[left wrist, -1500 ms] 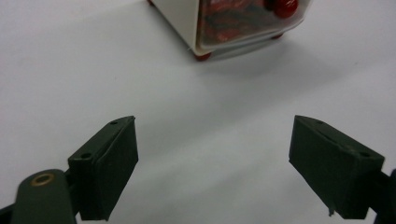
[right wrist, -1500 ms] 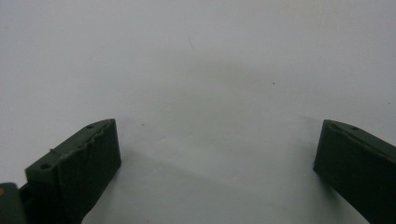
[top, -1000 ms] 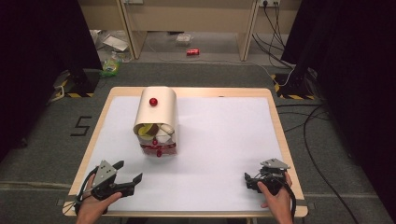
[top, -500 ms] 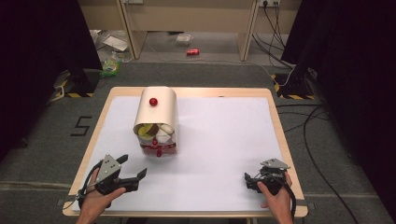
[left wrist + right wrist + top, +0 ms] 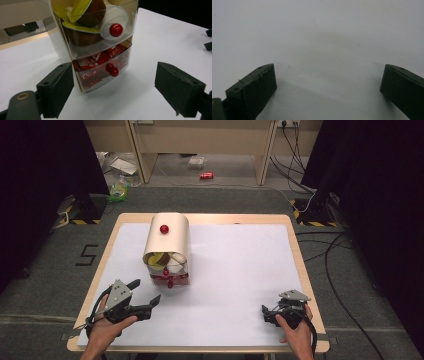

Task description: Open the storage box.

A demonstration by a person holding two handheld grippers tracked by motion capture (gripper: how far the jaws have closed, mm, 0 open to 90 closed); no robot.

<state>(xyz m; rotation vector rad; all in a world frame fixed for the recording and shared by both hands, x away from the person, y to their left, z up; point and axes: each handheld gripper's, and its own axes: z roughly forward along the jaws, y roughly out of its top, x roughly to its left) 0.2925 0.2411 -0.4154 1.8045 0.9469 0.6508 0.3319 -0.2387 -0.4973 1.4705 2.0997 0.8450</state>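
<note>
Left tool [image 5: 145, 292] gapes just short of drawer unit [image 5: 167, 247].

Table [image 5: 240, 270] brightly lit from overhead, white surface near blown out at centre; surroundings dark, black at left and right frame sides. High view soft, low detail. Soft shadow under drawer unit [image 5: 100, 50] toward near edge. Glare on clear drawer fronts. Left gripper view sharp mid-distance, jaws slightly blurred. Right gripper view grey, dim, faint shadows between jaws, grainy.
</note>
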